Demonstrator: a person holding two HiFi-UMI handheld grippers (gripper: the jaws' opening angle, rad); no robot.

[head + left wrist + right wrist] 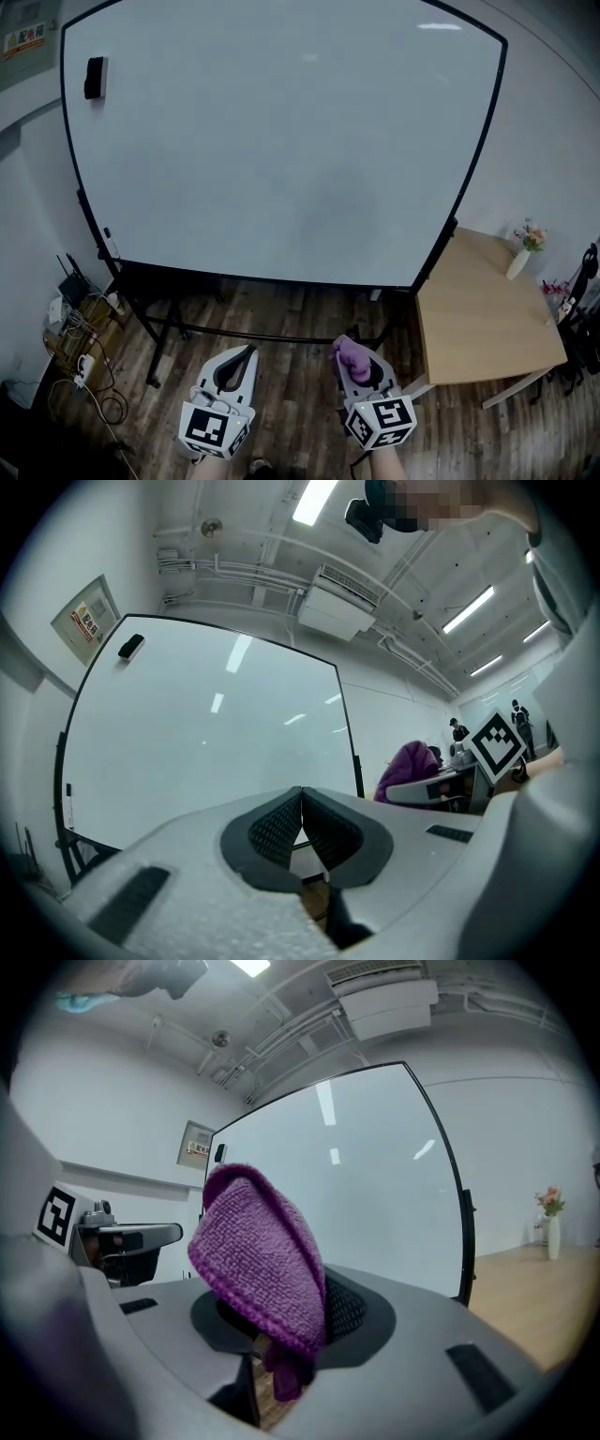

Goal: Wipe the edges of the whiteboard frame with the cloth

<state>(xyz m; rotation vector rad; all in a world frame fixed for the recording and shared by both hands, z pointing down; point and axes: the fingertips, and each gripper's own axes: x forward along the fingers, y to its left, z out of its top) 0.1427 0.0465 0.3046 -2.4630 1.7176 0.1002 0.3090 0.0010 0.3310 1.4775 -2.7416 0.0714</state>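
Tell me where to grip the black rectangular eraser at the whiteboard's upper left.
Pinch the black rectangular eraser across its long sides, coming straight at the face of the whiteboard: it sits flat, roughly upright, leaving only those sides exposed. Probably use the left gripper, shut and empty; the right gripper holds the purple knitted cloth.

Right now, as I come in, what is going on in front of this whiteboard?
A person stands facing the whiteboard with a gripper in each hand. The right gripper is shut on a purple cloth. The left gripper is shut with nothing between its jaws. Both are low and apart from the board, so the black frame has not been touched yet.
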